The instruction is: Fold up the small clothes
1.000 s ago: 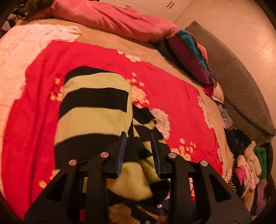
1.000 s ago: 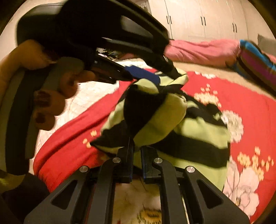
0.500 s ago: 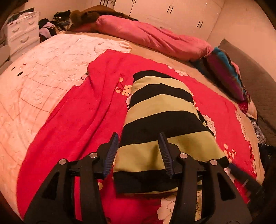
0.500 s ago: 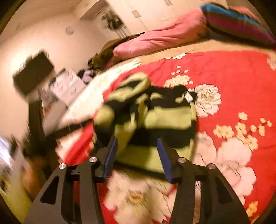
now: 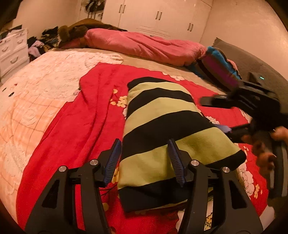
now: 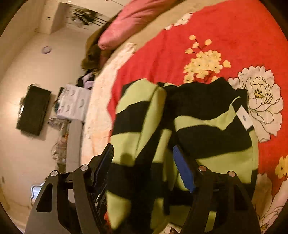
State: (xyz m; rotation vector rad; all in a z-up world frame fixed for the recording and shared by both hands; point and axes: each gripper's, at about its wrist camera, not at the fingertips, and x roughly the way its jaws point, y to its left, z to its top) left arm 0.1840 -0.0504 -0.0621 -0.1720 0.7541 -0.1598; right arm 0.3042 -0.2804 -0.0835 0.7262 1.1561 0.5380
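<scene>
The left gripper point(image 5: 144, 160) has its jaws spread wide and holds nothing; they hover over the near end of one striped garment point(image 5: 167, 136). The right gripper point(image 6: 144, 167) also has its jaws spread apart, straddling a loose fold of the same garment without pinching it.

The garment, banded in black and pale green, lies folded into a long narrow shape on a red floral blanket point(image 5: 72, 126). In the left wrist view its long axis runs away from the jaws toward the far side of the bed, its stripes crossing that axis, a black band at the near end. In the right wrist view the cloth looks bunched, with a small white label point(image 6: 244, 117) showing on its right edge.

To the garment's right, the right gripper and the hand point(image 5: 270, 144) holding it reach in close beside the cloth's edge, blurred.

Under the red blanket is a pale textured bedspread point(image 5: 36, 93). Along the far edge of the bed lies one rolled pink quilt point(image 5: 144, 46), with one striped blue and purple cushion point(image 5: 219, 64) to its right. White wardrobe doors point(image 5: 162, 16) stand behind, and a white drawer unit point(image 5: 12, 48) at left.
</scene>
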